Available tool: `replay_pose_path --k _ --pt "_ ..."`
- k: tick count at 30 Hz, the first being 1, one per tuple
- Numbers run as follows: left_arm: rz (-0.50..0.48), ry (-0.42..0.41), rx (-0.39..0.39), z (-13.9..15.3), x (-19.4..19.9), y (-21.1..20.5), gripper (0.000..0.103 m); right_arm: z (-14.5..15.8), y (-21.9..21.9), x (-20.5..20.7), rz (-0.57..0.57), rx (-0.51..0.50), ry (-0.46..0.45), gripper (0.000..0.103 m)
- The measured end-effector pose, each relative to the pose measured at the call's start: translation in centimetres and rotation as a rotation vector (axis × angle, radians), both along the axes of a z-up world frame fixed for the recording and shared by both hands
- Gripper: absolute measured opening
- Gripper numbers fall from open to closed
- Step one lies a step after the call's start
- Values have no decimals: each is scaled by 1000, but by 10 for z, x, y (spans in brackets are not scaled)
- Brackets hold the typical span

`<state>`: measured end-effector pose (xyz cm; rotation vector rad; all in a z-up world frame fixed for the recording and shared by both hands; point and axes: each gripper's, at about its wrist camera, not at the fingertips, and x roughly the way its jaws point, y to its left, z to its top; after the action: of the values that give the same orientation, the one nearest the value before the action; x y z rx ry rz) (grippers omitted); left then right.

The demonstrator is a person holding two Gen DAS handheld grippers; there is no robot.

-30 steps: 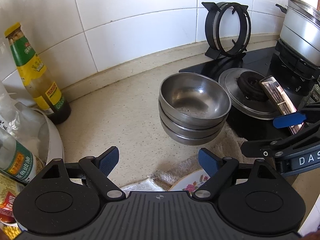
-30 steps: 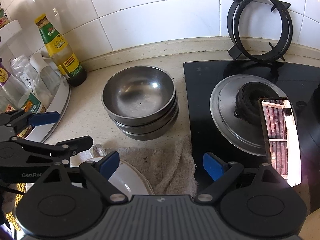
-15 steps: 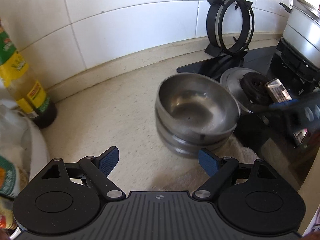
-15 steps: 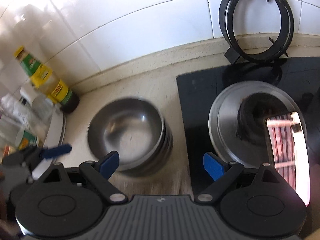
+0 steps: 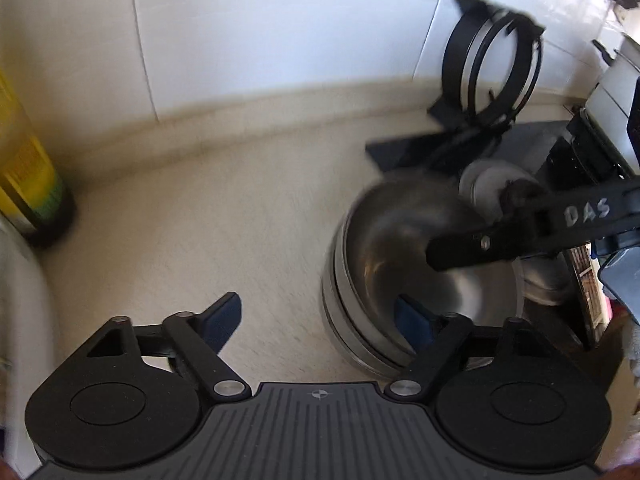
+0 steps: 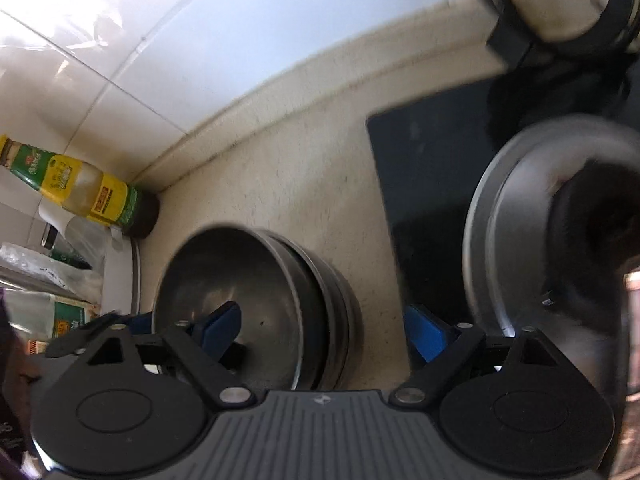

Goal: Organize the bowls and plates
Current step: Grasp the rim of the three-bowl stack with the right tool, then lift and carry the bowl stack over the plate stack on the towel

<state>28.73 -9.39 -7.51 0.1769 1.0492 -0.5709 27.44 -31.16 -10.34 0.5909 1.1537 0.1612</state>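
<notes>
Sauce bottle (image 6: 96, 204) beside stacked bowls (image 6: 260, 312)

We see a stack of steel bowls (image 5: 424, 280) nested one inside another on the speckled cream desk (image 5: 200, 220), upright and open-side up. At least three rims show, stepped slightly so the stack leans a little rather than sitting perfectly square. The top bowl (image 6: 240, 280) is dull grey metal, empty, with a smooth rounded inside that catches soft reflections and a small dark speck near its bottom. The stack stands just beside the edge of the black stove top (image 6: 424, 184), on the desk side of it. Motion blur softens both views, so we cannot make out finer surface marks.
</notes>
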Motion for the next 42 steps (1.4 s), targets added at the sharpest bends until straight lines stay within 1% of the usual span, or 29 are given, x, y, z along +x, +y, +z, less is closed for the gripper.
replay_pose_path --k 2,3,4,5,6,8,9,10,12,16,17,21,23,24,25,26,27,28,29,31,32,34,35,37,38,39,40,42 --pt "-11 47 -73 -9 6 2 88 -12 1 2 4 55 35 93" --pt "-20 53 -91 -11 7 2 90 -16 0 2 -1 100 47 91" --pt "-38 60 -97 -12 9 1 90 -19 -1 3 0 140 56 90" --pt "-50 56 -100 -13 8 0 90 -20 0 3 7 154 59 89" --pt "-60 48 -99 -13 7 -1 89 -19 2 3 21 146 57 89" --pt "-97 35 -104 -11 4 -6 84 -25 3 6 21 166 70 89" --pt "-117 33 -119 -11 3 -9 77 -31 5 6 14 180 85 89" --pt "-128 34 -126 -11 2 -13 79 -31 8 7 20 172 82 91" --pt "-137 4 -104 -10 -4 -15 80 -27 13 7 34 149 75 92" --pt "-158 -49 -76 -3 -14 -17 76 -12 18 3 74 95 26 92" --pt "-160 -59 -73 0 -16 -18 76 -8 19 2 81 88 11 94" --pt "-166 -99 -92 13 -23 -16 76 5 18 -8 72 101 -33 94" --pt "-168 -121 -89 18 -28 -14 75 4 19 -10 66 87 -44 94" --pt "-173 -119 -85 17 -29 -14 74 -3 17 -10 39 85 -29 93" --pt "-172 -115 -77 14 -29 -14 71 -11 16 -10 15 90 -6 93" --pt "-164 -96 -73 8 -26 -16 70 -18 15 -9 -2 98 8 93" --pt "-151 -72 -69 1 -23 -17 66 -23 15 -9 -13 98 17 93" --pt "-134 -45 -65 -7 -19 -17 64 -25 16 -8 -21 84 17 93" --pt "-123 -20 -77 -12 -15 -17 64 -27 15 -7 -33 78 19 93" --pt "-94 6 -94 -15 -10 -13 57 -29 7 -5 -49 121 20 93" --pt "-80 5 -93 -14 -9 -10 57 -29 4 -4 -47 127 15 95" --pt "-67 -1 -85 -11 -6 -5 65 -27 -1 -3 -25 130 21 97" --pt "-45 0 -84 -10 -3 -1 65 -26 -3 -3 -20 125 25 98" --pt "-2 10 -99 -7 3 9 71 -21 -9 -7 -15 122 23 98" --pt "11 17 -103 -5 4 16 72 -15 -12 -13 -8 116 12 99" --pt "19 23 -103 -1 3 23 73 -7 -13 -21 12 103 -9 100" --pt "9 15 -113 3 -1 29 77 -2 -11 -29 52 85 -35 102" --pt "-22 -23 -129 8 -15 36 83 3 -4 -39 132 34 -43 103"
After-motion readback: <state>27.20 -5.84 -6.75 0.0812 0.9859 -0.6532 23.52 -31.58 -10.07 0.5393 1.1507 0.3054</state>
